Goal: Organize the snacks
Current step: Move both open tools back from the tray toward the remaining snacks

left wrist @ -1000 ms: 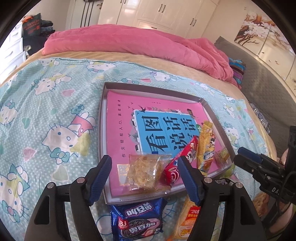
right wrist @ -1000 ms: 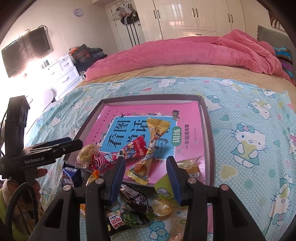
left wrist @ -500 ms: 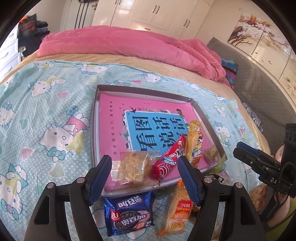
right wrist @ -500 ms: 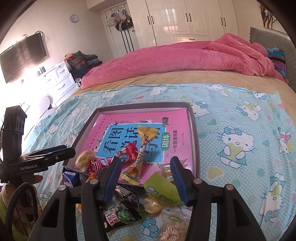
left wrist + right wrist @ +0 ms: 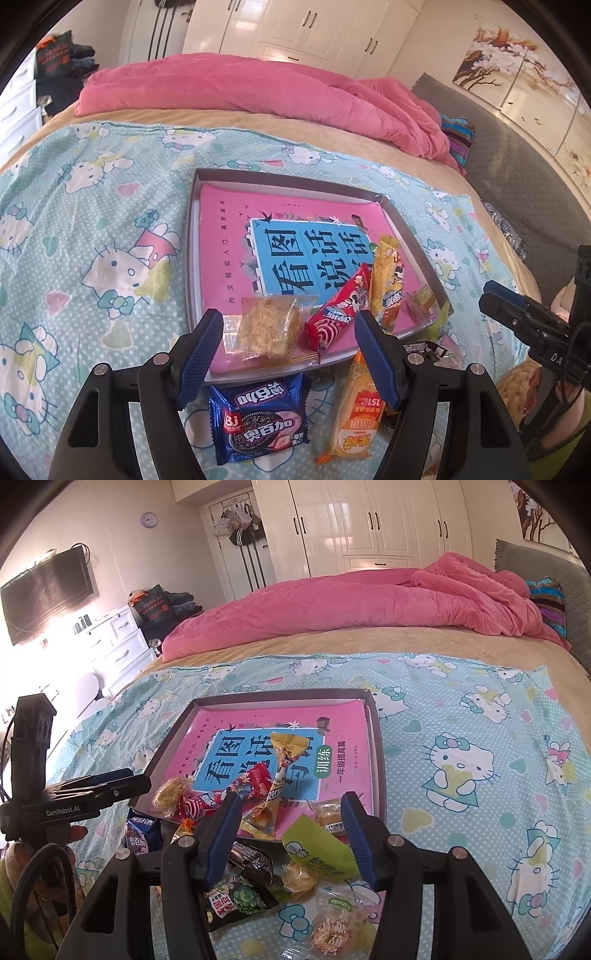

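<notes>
A grey tray (image 5: 195,236) lined with a pink book lies on the bed. Along its near edge lie a clear crisp pack (image 5: 269,328), a red roll pack (image 5: 340,310), a yellow pack (image 5: 386,284) and a small clear sweet (image 5: 421,302). My left gripper (image 5: 288,325) hovers open over that edge, holding nothing. Below it, off the tray, lie a blue cookie pack (image 5: 258,417) and an orange pack (image 5: 358,406). My right gripper (image 5: 291,805) is open and empty above a green sachet (image 5: 321,849), a dark pack (image 5: 255,860) and a green-black bag (image 5: 236,901).
A cartoon-cat sheet (image 5: 92,221) covers the bed, with a pink duvet (image 5: 351,605) bunched at the far side. More wrapped sweets (image 5: 332,926) lie near the front edge. A white dresser (image 5: 118,642) stands left of the bed.
Both views have pulled back from the tray, bringing the loose packs in front of it into sight. The right gripper's jaws stand wider than a second ago. The left jaws are unchanged.
</notes>
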`<state>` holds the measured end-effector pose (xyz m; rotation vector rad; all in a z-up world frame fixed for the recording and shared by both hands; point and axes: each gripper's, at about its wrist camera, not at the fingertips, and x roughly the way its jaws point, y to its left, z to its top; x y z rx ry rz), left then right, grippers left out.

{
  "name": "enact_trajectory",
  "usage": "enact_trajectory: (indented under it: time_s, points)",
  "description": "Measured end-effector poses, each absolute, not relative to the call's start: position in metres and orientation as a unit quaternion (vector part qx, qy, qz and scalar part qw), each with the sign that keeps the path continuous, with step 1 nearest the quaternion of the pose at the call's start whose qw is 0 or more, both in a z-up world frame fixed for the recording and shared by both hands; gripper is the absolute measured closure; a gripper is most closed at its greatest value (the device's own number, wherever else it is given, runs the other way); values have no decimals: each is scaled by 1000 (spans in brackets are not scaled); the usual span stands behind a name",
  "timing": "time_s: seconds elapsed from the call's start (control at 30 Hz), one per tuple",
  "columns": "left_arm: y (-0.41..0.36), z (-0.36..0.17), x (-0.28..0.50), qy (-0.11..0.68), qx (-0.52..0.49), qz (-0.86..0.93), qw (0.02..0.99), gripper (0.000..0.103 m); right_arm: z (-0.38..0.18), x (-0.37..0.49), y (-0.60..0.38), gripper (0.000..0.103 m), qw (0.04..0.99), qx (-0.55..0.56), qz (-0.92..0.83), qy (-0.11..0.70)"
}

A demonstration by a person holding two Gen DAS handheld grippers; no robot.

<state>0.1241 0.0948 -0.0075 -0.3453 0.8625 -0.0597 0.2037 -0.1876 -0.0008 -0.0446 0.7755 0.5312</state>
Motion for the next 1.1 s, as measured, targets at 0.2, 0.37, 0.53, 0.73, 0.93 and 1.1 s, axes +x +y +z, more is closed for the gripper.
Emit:
enact_trajectory:
  time_s: [0.2,0.37,0.53,0.73,0.93,1.1]
  points:
    - [92,-9,123,422,-162,-35,892,28,1,198,-189,47,891,-26,256,373]
    - [90,-8,122,421,-159,-40,892,28,3,194,-190,47,891,-25,257,373]
    - [88,-6,120,420,-156,-47,893,28,4,192,-190,47,891,-26,259,373]
    - [83,-7,118,423,-148,-54,893,28,2,184,-187,45,885,-26,269,378]
    - [80,-7,114,425,-144,-59,892,28,-3,178,-182,44,880,-35,278,384]
    - [81,-5,110,421,-150,-60,893,28,-6,171,-183,44,876,-39,280,390]
